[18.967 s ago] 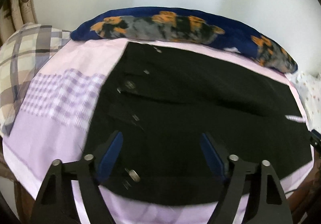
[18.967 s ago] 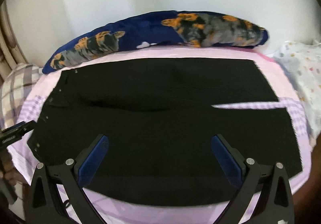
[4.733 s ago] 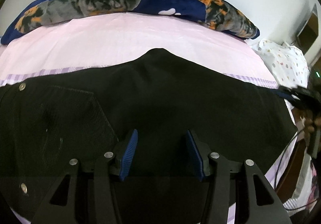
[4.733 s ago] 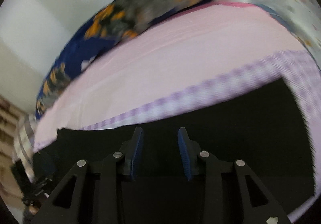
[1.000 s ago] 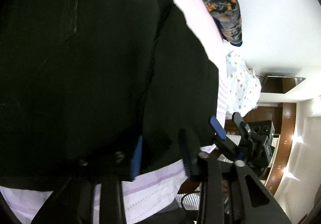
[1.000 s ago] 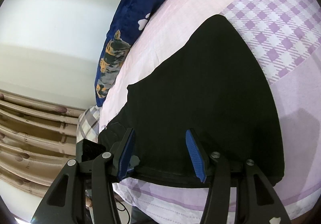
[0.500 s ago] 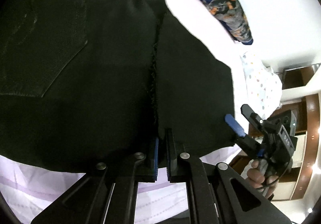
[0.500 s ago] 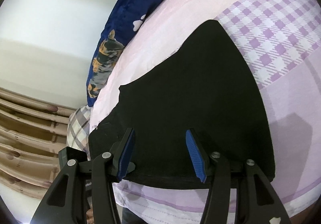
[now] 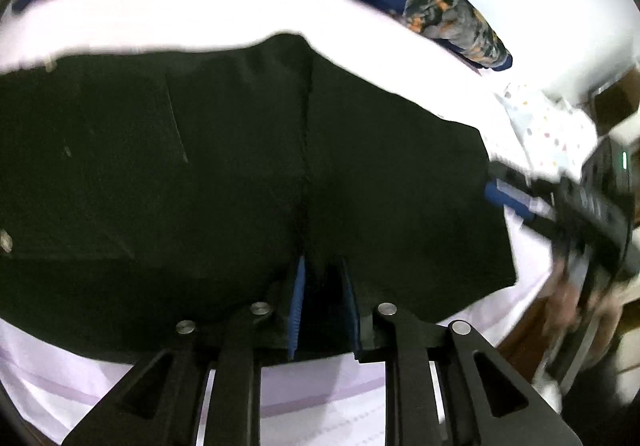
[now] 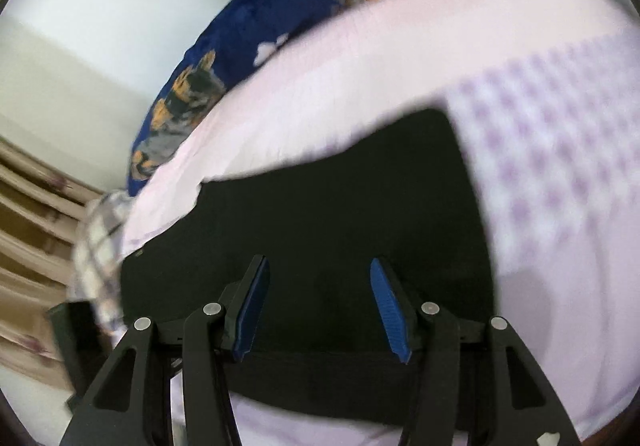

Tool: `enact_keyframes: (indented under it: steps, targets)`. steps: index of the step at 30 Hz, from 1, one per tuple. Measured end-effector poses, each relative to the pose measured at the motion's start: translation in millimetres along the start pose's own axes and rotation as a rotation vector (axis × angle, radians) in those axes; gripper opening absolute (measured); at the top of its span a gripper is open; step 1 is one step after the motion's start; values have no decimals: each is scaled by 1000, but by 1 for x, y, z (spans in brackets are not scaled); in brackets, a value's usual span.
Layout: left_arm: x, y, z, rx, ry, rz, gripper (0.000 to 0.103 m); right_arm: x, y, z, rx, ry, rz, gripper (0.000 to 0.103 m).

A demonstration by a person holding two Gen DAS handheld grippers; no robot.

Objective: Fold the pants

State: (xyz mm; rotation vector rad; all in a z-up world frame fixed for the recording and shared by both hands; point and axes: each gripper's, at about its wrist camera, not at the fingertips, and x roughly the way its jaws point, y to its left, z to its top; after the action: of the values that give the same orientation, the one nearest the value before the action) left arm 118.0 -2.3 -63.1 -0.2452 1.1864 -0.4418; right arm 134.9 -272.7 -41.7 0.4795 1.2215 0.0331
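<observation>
Two grippers hang over the black pants (image 9: pixel 240 174), which lie folded flat on a pale pink bed sheet (image 9: pixel 180 14); in the left wrist view a vertical seam or fold edge runs down the middle of the cloth toward the left gripper (image 9: pixel 322 302), whose blue pads stand a narrow gap apart and are opening, dark cloth showing in the gap though the pads do not seem to press on it; the right gripper (image 10: pixel 320 306) points down at the near edge of the pants (image 10: pixel 320 214) with its fingers spread wide and nothing pinched between them, the black cloth lying beneath; it also shows, blurred, at the right edge of the left wrist view, just beside the side edge of the pants; a navy pillow (image 10: pixel 256 30) with orange and grey patches lies along the far side of the bed against a white wall; a lilac checked band (image 10: pixel 552 150) of the sheet borders the pants on the right; a plaid cushion (image 10: pixel 98 230) sits at the left.
</observation>
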Motion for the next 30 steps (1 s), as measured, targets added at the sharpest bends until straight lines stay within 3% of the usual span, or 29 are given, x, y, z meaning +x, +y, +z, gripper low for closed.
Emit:
enact_keyframes:
  steps: [3, 11, 15, 24, 30]
  targets:
    - [4, -2, -1, 48, -3, 65, 23, 12, -3, 21, -61, -21, -112, 51]
    - [6, 3, -3, 85, -42, 177, 25, 32, 2, 24, -159, 15, -210, 53]
    - [-6, 12, -4, 68, -87, 238, 37, 29, 3, 12, -142, 32, -193, 52]
    - [-36, 40, -13, 15, -159, 389, 47, 17, 29, -37, -159, 72, -170, 53]
    - [-55, 58, -27, -24, -185, 403, 54, 16, 55, -65, -154, 120, -112, 53]
